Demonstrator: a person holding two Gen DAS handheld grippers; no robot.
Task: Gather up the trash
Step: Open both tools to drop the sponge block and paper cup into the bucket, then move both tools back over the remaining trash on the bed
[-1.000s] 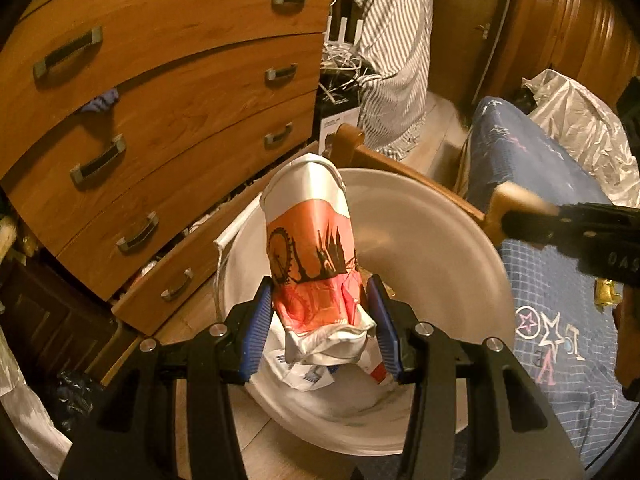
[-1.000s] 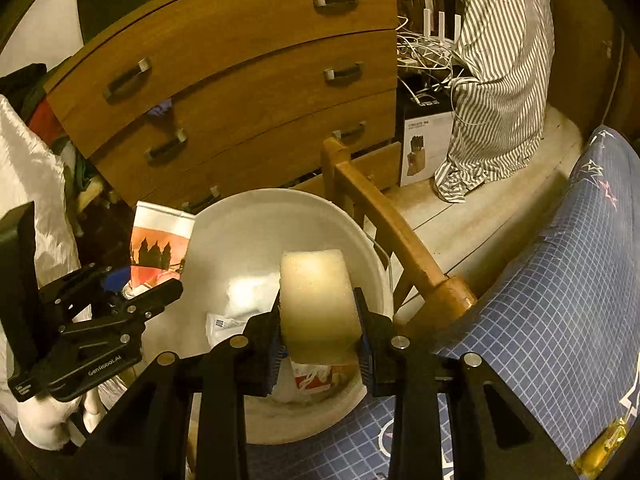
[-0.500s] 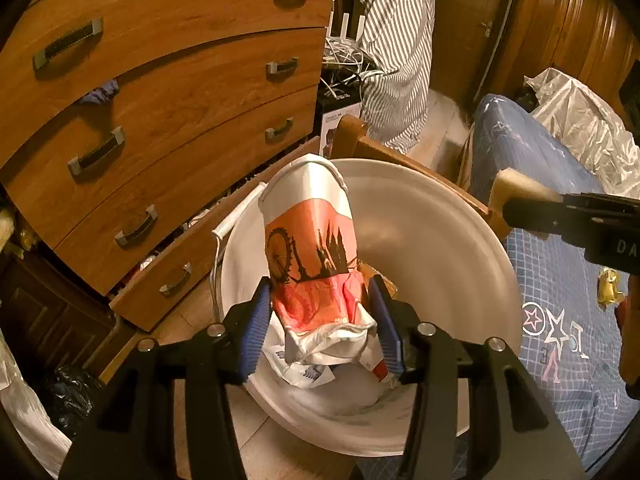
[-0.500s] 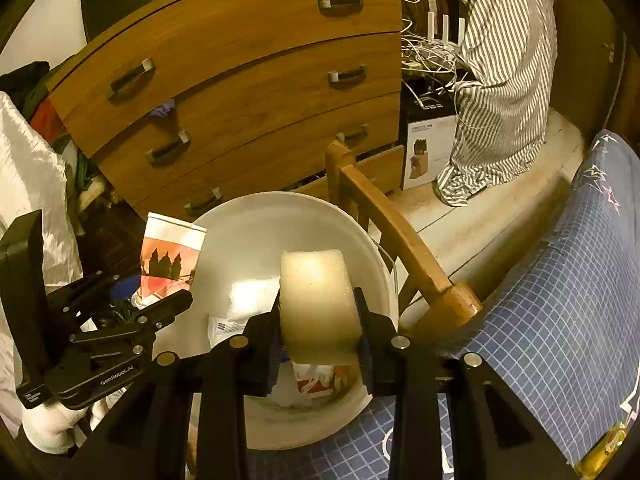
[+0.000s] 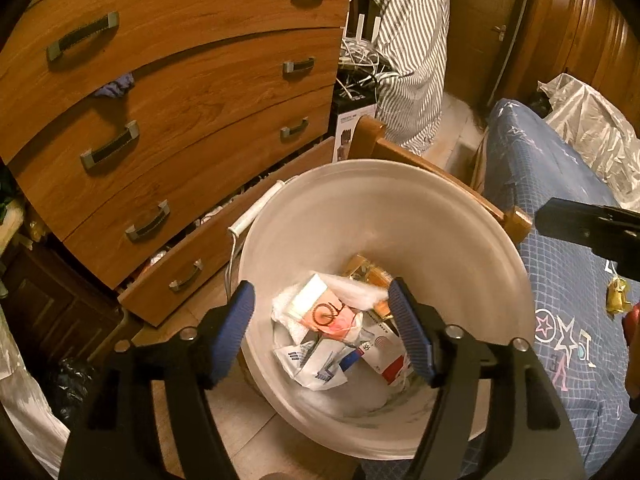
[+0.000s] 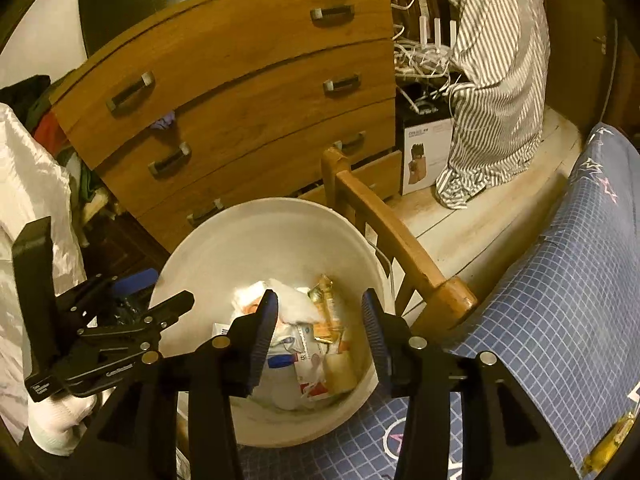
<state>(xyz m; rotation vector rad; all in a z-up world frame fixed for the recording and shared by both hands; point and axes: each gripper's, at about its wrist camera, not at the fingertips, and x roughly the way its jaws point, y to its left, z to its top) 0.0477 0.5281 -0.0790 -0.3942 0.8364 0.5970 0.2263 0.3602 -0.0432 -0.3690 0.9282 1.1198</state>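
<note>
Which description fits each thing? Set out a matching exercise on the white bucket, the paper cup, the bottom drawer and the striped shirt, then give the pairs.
1 white bucket
2 paper cup
3 bottom drawer
4 striped shirt

A hanging beside the dresser
B lying among the trash
C pulled partly open
D standing on the floor by the chair

Pairs: 1-D, 2-B, 3-C, 4-A

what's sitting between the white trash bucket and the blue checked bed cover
A wooden chair stands between the white trash bucket and the blue checked bed cover; its top rail runs along the bucket's rim. The right wrist view shows it best.
</note>
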